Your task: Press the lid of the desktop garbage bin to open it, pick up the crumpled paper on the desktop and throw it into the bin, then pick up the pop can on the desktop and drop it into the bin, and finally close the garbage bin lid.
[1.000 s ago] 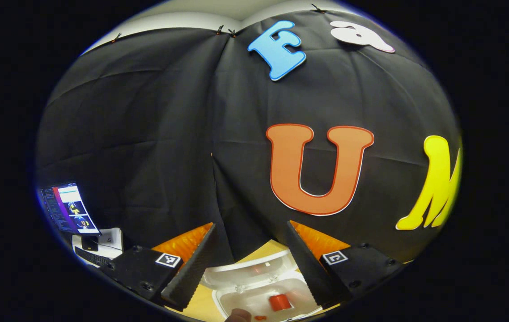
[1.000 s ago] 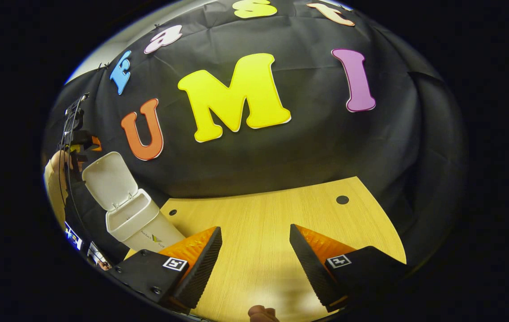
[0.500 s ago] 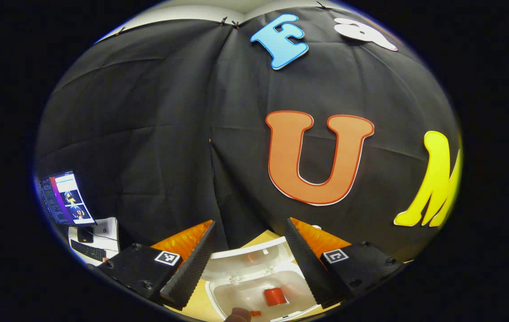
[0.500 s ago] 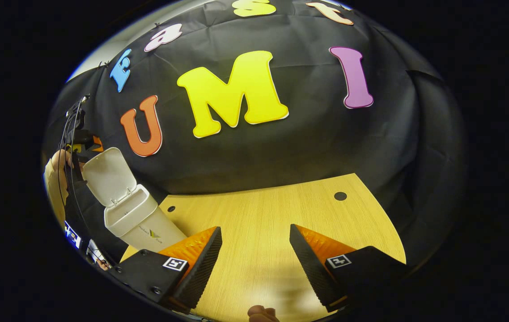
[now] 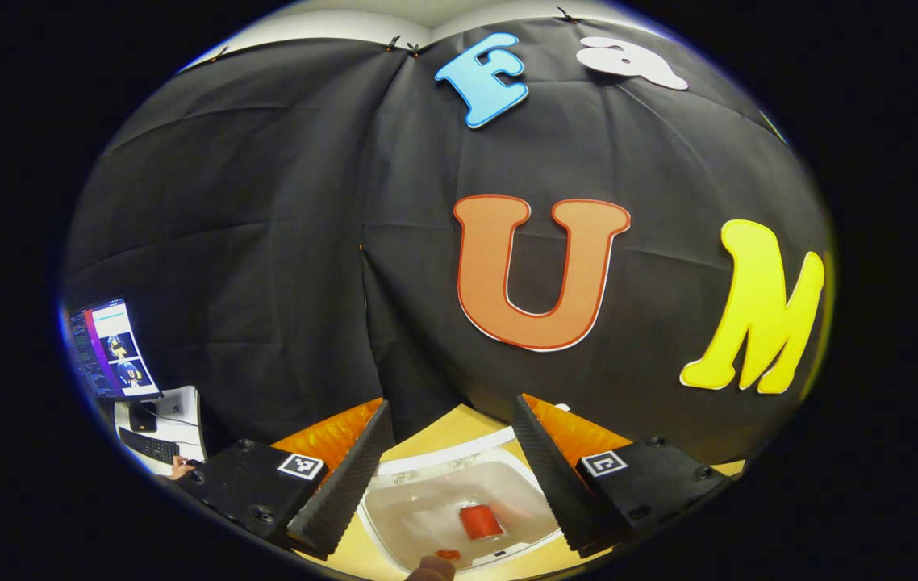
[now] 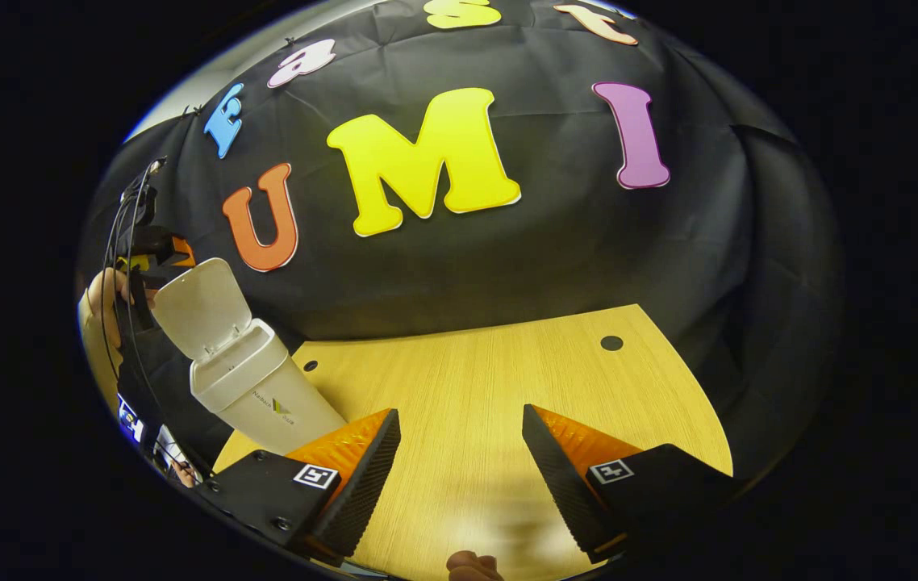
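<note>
Can (image 5: 479, 521) lying inside bin (image 6: 253, 387); lid (image 6: 201, 311) standing open, closing remaining; both claws (image 5: 447, 476) (image 6: 459, 476) gaping empty.

Each gripper carries two wedge-shaped fingers with ridged inner faces, mounted on black blocks fastened with dark screws. The left gripper (image 5: 447, 476) and the right gripper (image 6: 459, 476) each bear a small square black-and-white marker on both blocks. At the left edge of the right gripper view, dark cables run above a hand (image 6: 102, 292).
</note>
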Action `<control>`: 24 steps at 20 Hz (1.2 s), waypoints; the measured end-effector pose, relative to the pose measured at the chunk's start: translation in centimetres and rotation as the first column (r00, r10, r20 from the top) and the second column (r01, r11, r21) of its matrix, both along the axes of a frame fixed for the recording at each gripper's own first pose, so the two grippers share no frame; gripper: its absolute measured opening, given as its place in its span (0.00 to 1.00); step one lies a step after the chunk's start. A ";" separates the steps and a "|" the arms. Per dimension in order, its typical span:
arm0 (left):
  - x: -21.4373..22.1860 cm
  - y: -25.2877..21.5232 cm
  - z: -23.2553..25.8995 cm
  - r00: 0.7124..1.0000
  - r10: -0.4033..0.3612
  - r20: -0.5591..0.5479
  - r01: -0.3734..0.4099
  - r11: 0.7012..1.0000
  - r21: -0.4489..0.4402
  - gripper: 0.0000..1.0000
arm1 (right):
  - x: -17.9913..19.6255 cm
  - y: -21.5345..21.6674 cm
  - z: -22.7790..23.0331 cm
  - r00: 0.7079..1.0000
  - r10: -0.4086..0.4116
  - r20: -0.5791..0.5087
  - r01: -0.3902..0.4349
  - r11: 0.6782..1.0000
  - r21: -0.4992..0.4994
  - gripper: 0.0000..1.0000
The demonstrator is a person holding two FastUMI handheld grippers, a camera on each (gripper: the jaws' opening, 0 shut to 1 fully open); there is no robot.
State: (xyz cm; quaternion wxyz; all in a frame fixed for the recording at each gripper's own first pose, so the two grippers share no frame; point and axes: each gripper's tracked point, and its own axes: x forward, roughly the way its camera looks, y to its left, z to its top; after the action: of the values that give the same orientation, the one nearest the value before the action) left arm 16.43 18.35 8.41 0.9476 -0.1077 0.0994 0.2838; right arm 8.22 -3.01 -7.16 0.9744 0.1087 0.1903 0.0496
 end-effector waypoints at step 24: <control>-1.6 -6.4 -14.8 0.978 -0.071 -0.194 0.061 0.996 -0.058 0.98 | -1.5 0.2 -3.6 0.999 -0.017 -0.045 0.018 1.000 0.010 0.97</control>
State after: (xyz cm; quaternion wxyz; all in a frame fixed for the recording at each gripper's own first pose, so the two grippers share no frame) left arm 14.86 11.92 -6.44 0.9390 -0.1006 0.2030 0.2587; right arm 6.71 -2.85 -10.78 0.9697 0.1167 0.2111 0.0398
